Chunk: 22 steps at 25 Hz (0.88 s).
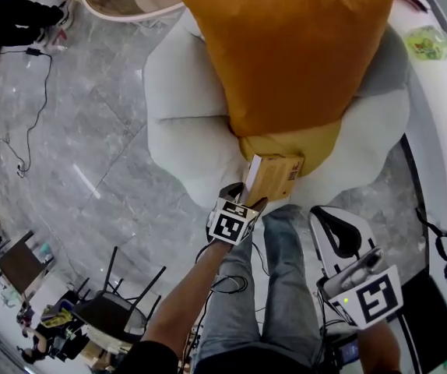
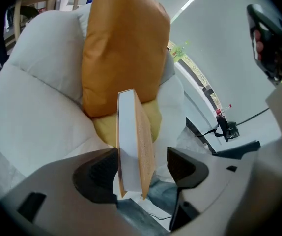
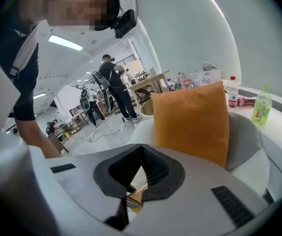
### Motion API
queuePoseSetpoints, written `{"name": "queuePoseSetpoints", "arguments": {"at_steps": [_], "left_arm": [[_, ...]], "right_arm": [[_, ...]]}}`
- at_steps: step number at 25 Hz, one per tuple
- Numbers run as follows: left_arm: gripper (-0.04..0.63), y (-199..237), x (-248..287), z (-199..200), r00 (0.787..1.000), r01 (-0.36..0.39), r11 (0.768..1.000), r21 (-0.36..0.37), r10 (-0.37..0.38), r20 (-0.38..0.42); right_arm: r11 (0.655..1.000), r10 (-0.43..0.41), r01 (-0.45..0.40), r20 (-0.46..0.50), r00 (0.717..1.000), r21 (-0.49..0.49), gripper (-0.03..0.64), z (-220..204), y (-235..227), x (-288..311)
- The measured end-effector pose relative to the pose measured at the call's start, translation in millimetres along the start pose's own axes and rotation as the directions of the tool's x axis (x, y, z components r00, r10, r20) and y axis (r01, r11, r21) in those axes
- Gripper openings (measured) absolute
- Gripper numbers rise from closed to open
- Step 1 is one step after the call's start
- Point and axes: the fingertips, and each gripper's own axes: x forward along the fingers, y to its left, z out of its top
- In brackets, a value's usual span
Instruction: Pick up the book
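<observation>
**At the front of the chair [image 1: 184, 92], a book [image 1: 274, 176] stands between open jaws**

Across the grey stone floor [image 1: 91, 170] spreads a big pale padded chair. A large orange cushion [image 1: 286, 45] leans on its back, with a smaller yellow cushion [image 1: 301, 142] tucked below. Just in front of the yellow cushion, at the seat's front edge, the book stands on end, tan covers on either side of a white block of pages. The left gripper [image 2: 141, 154] has the book between its jaws, which stand apart. The left pad lies against one cover, while a gap shows between the right pad and the other, so this is not yet a firm grip. The right gripper [image 3: 141, 149] hangs back beside the person's leg [image 1: 286, 287], its jaws closed together on nothing.

The book looks thin, stiff-covered and light. Its covers splay a little at the lower end and might slide on the pads. The best hold is probably flat across both covers, well in from the edge, pressing the pages shut.

Whether the book's lower end rests on the seat or hangs free cannot be told, because the gripper body hides it. Any print on the cover is too small to read.
</observation>
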Motion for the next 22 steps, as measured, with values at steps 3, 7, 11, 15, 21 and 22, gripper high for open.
{"name": "queuePoseSetpoints", "arguments": {"at_steps": [3,7,11,15,21,22], "left_arm": [[0.3,-20,-5,13,0.999,0.04,0.999,0.001,-0.04,0.024],[0.23,-50,0,26,0.998,0.061,0.998,0.033,-0.061,0.009],[0.242,-63,27,32,0.999,-0.005,0.998,0.057,0.008,-0.039],[0.242,-63,53,47,0.999,-0.025,1.0,0.013,0.026,-0.045],[0.242,-61,74,40,0.993,-0.063,0.993,0.096,0.072,-0.094],[0.242,-61,76,37,0.993,-0.066,0.993,0.101,0.075,-0.094]], "right_arm": [[1.0,-0.017,0.017,0.009,1.0,0.007,0.015,-1,-7,-14],[0.999,-0.039,0.039,0.03,0.999,0.019,0.015,-1,-16,-32],[0.998,-0.06,0.059,0.053,0.997,0.03,0.015,1,-25,-51],[0.995,-0.089,0.085,0.065,0.994,0.053,0.015,-7,-43,-70],[0.991,-0.113,0.108,0.067,0.991,0.082,0.015,-27,-57,-89],[0.99,-0.115,0.109,0.067,0.991,0.085,0.014,-29,-58,-92]]}}
